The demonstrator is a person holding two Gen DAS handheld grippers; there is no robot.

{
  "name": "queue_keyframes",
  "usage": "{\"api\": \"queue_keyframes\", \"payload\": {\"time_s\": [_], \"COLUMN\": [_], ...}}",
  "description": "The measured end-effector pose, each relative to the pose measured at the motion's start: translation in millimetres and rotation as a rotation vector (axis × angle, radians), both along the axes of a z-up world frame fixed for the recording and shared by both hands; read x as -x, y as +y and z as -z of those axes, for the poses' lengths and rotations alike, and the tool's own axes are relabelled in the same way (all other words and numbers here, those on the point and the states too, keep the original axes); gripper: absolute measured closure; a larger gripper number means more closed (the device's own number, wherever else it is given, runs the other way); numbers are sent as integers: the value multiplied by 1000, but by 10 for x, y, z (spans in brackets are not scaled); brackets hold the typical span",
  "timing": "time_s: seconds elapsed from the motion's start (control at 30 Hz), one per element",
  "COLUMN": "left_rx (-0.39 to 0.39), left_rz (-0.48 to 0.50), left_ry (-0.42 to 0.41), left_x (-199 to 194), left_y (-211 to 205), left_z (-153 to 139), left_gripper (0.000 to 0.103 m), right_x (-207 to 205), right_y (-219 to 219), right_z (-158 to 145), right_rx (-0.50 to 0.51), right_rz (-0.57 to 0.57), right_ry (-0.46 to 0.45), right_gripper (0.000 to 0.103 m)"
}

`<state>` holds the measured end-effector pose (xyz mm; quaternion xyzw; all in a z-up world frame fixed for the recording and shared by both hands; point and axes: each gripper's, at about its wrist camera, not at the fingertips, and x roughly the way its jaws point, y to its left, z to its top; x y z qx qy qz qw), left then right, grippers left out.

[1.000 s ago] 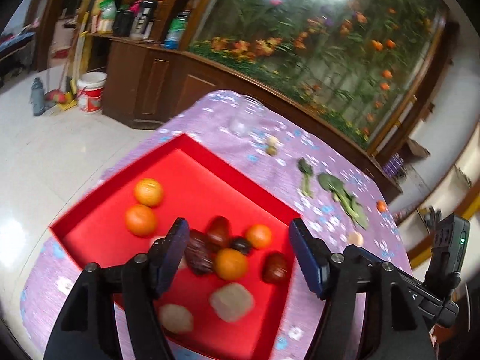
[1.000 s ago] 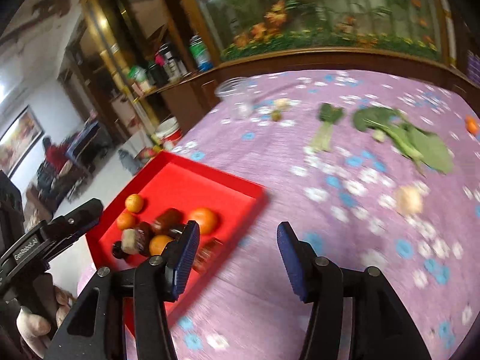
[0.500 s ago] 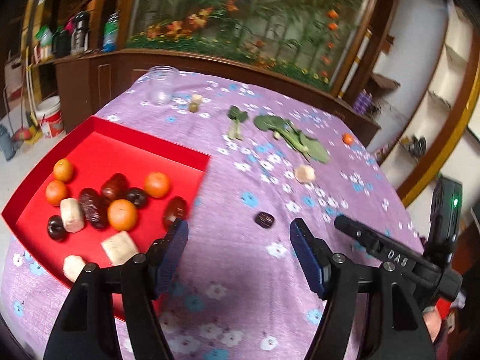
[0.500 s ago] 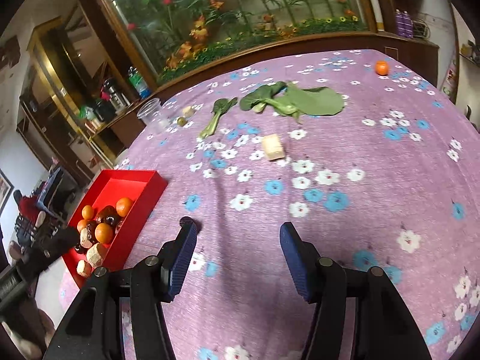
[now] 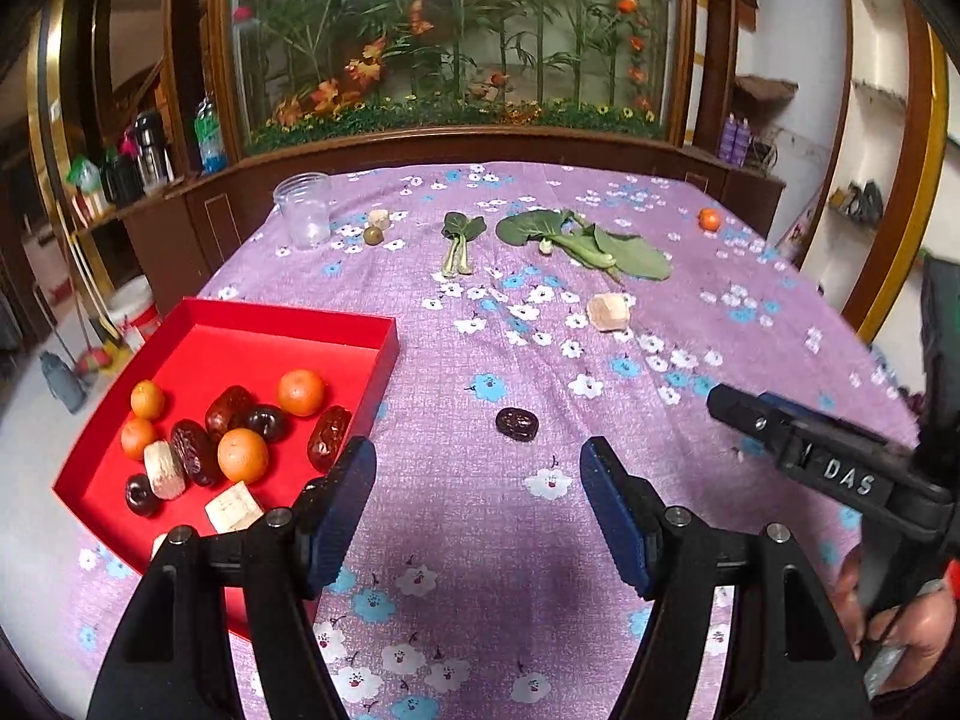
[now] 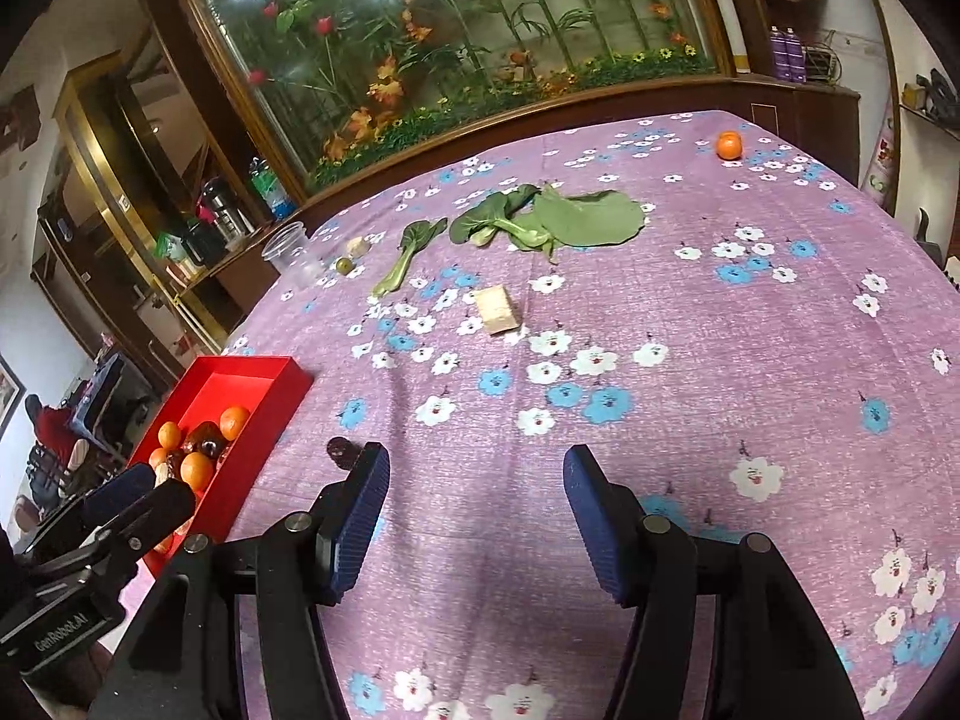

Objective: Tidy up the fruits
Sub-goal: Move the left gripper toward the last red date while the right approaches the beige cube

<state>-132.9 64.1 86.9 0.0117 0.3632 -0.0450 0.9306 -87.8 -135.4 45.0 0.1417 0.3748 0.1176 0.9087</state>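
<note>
A red tray (image 5: 198, 324) at the table's left edge holds several oranges, dark dates and pale chunks; it also shows in the right wrist view (image 6: 264, 372). A loose dark date (image 5: 516, 423) lies on the purple cloth just ahead of my open, empty left gripper (image 5: 477, 480); in the right wrist view the date (image 6: 341, 451) peeks past the left finger. A pale chunk (image 5: 607, 312) lies mid-table. An orange (image 6: 728, 145) sits far right. My right gripper (image 6: 476, 498) is open and empty above the cloth.
Green leaves (image 5: 591, 243) and a small bok choy (image 5: 459, 240) lie at the far side. A clear plastic cup (image 5: 303, 210), a small green fruit (image 5: 373, 235) and a pale piece (image 5: 379, 218) stand far left. A wooden cabinet runs behind the table.
Both grippers swung right, away from the tray, then drew back and steadied over the cloth. The loose date now lies in front of the left gripper. Both stayed open.
</note>
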Motion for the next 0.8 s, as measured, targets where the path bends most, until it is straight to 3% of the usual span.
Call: {"api": "queue_keyframes", "payload": {"time_s": [0.13, 0.47, 0.63, 0.8], "left_rx": [-49, -70, -45, 30], "left_rz": [7, 13, 17, -10], "left_ry": [17, 76, 112, 134], "left_x": [-38, -184, -276, -414], "left_y": [-103, -175, -141, 99], "left_z": [59, 225, 315, 389], "left_gripper": [33, 33, 33, 33], "right_x": [17, -53, -98, -193], "right_y": [-59, -107, -90, -25], "right_z": [18, 100, 136, 27], "right_rx": [0, -1, 8, 59], "right_rz": [6, -2, -10, -51], "right_ry": [-2, 19, 35, 19], "right_gripper": [38, 38, 38, 37]}}
